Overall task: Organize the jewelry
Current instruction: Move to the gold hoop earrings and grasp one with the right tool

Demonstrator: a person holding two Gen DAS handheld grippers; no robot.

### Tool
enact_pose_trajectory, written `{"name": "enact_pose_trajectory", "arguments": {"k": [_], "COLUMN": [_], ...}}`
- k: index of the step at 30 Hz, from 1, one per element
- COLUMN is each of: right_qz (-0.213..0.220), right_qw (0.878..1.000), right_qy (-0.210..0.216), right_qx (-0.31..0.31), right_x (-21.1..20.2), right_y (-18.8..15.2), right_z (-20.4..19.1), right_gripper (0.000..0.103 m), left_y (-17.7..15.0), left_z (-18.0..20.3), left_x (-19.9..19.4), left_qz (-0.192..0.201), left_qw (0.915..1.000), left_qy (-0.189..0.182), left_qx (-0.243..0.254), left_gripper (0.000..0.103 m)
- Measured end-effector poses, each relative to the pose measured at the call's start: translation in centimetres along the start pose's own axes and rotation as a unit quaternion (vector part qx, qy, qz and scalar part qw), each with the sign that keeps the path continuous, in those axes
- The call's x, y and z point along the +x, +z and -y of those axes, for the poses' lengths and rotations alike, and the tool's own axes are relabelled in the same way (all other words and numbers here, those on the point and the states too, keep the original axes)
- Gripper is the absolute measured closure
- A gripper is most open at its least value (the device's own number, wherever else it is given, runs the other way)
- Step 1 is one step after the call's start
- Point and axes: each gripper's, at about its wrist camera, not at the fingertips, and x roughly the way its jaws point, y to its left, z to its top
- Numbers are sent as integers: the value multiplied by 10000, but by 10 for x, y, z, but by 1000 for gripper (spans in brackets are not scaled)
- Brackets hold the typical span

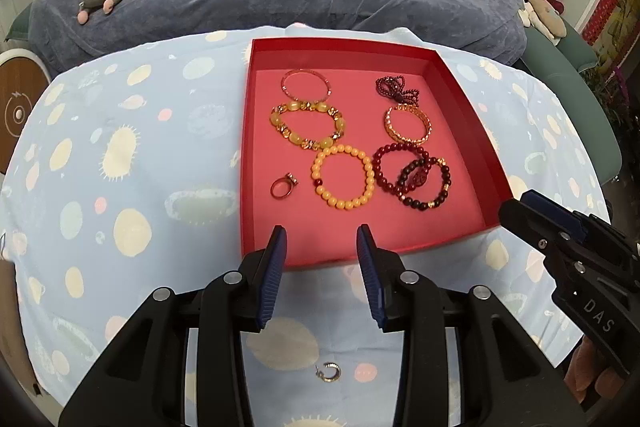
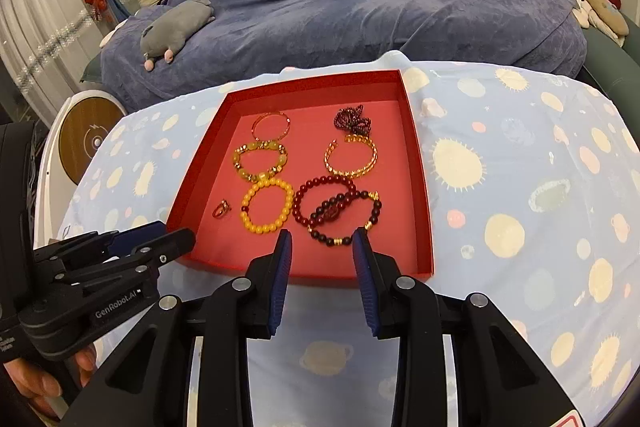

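Jewelry (image 1: 345, 177) in red tray (image 1: 464, 87), beyond parted fingers (image 1: 280, 247)

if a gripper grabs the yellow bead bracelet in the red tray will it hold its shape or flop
The yellow bead bracelet is separate round beads, probably strung, so it would likely sag. Smooth beads may slip between pads. It lies flat, so rolling looks unlikely.

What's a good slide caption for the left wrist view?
Left gripper open and empty before a red tray of bracelets, one small earring left on the tablecloth.
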Motion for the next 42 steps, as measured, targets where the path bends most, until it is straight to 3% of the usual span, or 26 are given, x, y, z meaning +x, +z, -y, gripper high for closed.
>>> {"name": "enact_pose_trajectory", "arguments": {"k": [6,18,35,38,42], "right_qz": [-221,-790,-953,-921,-872], "right_qw": [9997,9960,9943,9941,9932], "right_qy": [-27,36,-123,-179,-288], "right_qx": [-142,-407,-471,-542,-719], "right_x": [-14,-18,2,3,2], "right_y": [-49,-142,-160,-160,-163], "right_z": [-7,-31,-42,-44,-46], "right_gripper": [71,71,72,74,87], "left_y": [-40,-112,-146,-146,-146], "left_z": [-8,-9,-18,-19,-18], "left_x": [-14,-23,-26,-26,-26], "left_qz": [-67,-297,-415,-415,-413], "left_qw": [9998,9989,9978,9978,9979], "left_qy": [121,237,338,324,315], "left_qx": [-110,-279,-379,-395,-377], "left_gripper": [63,62,62,62,62]}}
